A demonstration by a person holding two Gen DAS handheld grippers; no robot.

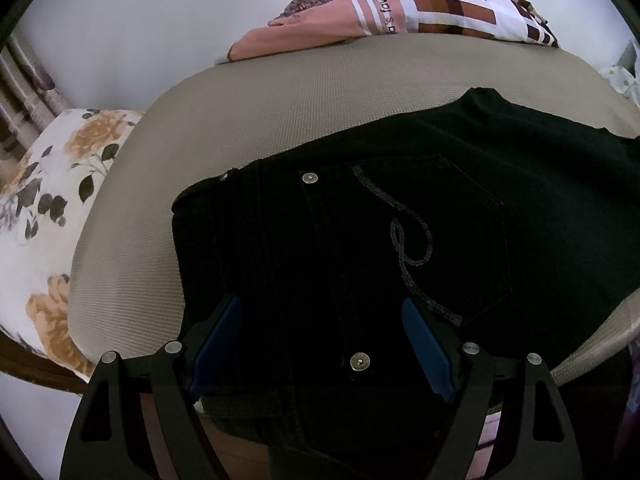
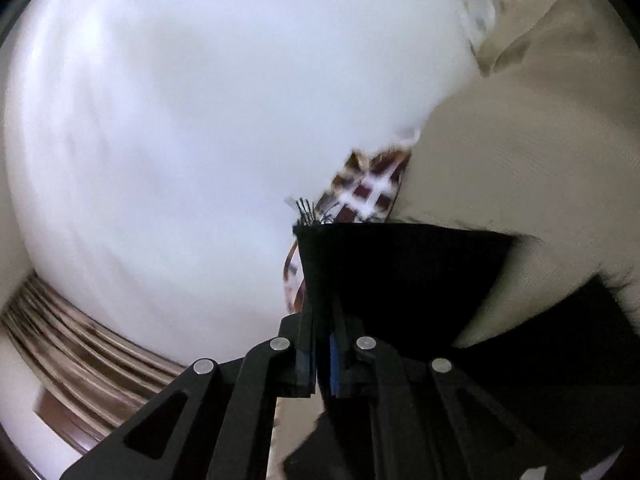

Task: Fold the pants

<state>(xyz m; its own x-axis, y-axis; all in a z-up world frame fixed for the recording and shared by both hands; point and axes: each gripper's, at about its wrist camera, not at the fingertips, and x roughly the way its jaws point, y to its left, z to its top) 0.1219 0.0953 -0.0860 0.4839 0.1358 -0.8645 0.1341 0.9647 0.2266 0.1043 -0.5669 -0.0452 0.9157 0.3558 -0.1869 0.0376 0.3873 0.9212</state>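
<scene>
Your left view is sharp but dim, the black pants (image 1: 400,220) swallowing detail. Your right view smears with motion blur; both bend hard at the edges.

White wall (image 1: 140,20); beige mattress (image 1: 280,100); floral pillow (image 1: 48,184).

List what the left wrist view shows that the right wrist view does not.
Only the left wrist view shows the left gripper standing open over the waist end of the black pants, with the back pocket, metal rivets and a floral pillow. Only the right wrist view shows the right gripper shut on a lifted pant hem with frayed threads. Both show the pants, the beige mat, the checked bedding and the white wall.
</scene>
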